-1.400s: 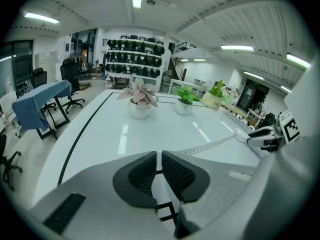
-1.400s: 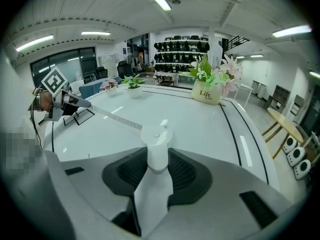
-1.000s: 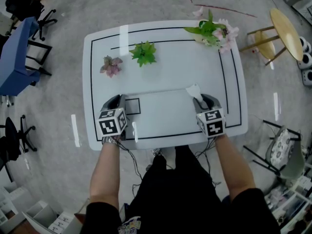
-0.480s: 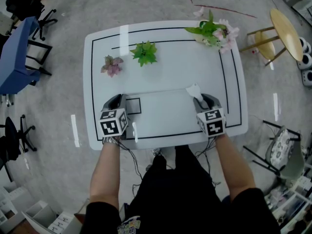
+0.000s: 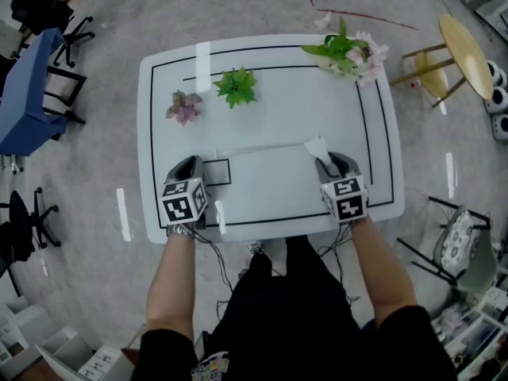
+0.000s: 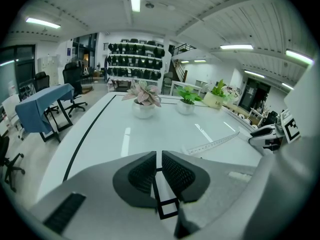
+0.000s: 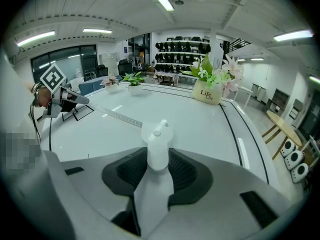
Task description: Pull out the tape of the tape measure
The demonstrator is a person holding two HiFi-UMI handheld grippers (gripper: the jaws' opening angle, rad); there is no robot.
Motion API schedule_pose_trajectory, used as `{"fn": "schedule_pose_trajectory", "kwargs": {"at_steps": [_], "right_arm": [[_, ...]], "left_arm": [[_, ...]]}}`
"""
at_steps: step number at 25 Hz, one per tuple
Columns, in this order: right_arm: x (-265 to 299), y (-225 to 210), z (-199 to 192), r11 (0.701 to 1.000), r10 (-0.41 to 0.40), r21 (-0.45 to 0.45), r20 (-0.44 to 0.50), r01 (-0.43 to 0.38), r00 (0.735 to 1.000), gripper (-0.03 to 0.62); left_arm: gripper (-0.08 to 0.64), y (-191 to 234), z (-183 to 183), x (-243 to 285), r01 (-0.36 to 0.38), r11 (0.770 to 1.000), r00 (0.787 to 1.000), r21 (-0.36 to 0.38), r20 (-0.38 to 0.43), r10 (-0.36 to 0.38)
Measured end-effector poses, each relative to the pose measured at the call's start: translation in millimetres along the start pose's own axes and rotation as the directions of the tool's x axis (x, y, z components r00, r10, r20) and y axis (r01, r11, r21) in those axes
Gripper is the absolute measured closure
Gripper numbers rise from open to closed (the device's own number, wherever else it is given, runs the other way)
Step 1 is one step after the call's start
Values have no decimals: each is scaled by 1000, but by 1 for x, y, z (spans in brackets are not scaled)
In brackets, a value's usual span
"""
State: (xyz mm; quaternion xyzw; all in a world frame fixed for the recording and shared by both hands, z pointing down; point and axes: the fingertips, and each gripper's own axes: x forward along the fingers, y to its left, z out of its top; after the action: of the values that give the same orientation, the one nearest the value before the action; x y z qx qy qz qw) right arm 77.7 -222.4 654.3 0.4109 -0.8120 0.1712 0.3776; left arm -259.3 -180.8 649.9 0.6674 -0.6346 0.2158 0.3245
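**While the right gripper (image 7: 158, 163) clamps the tape measure (image 7: 156, 136), the tape (image 6: 215, 144) lies drawn out across the worktop (image 5: 278, 101)**

Since a tape measure tends to reel itself back in, its body needs an anchor, and the right gripper provides one. Its jaws press on the white case from both sides, and the rounded top of the case stands up just past the jaw tips. From there the tape runs flat along the worktop, away to the left of those jaws, toward the left gripper (image 6: 159, 159).

The left jaws are drawn almost together, with only a thin slit between the pads. Nothing is in that slit; all that shows through it is a black outlined square (image 5: 217, 173) printed on the worktop. The tape's free end lies just beyond the right-hand jaw tip (whether it touches that tip, neither view settles).

My reading is that the pull is largely made. The tape spans nearly the whole gap between the two pairs of jaws, and because it lies flat the left side needs no hold on it. Both grippers slope down toward the worktop, which suits a low, level draw that should not buckle the strip. The likely hazard is on the right: if those jaws slacken, the spring could snatch the tape back into the case.
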Motion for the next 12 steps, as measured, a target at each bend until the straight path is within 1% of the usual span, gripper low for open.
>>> {"fn": "schedule_pose_trajectory", "kwargs": {"at_steps": [2, 7, 12], "right_arm": [[-1, 1, 1, 1000, 0, -6, 5, 0, 1000, 460], [-7, 1, 5, 1000, -9, -12, 31, 10, 999, 431], [-22, 0, 20, 999, -23, -24, 84, 26, 996, 433]], "left_arm": [[526, -2, 1, -3, 4, 1000, 1000, 4, 6, -4], [526, -8, 6, -11, 23, 1000, 999, 20, 33, -23], [526, -18, 16, -26, 41, 998, 997, 44, 69, -44]]}}
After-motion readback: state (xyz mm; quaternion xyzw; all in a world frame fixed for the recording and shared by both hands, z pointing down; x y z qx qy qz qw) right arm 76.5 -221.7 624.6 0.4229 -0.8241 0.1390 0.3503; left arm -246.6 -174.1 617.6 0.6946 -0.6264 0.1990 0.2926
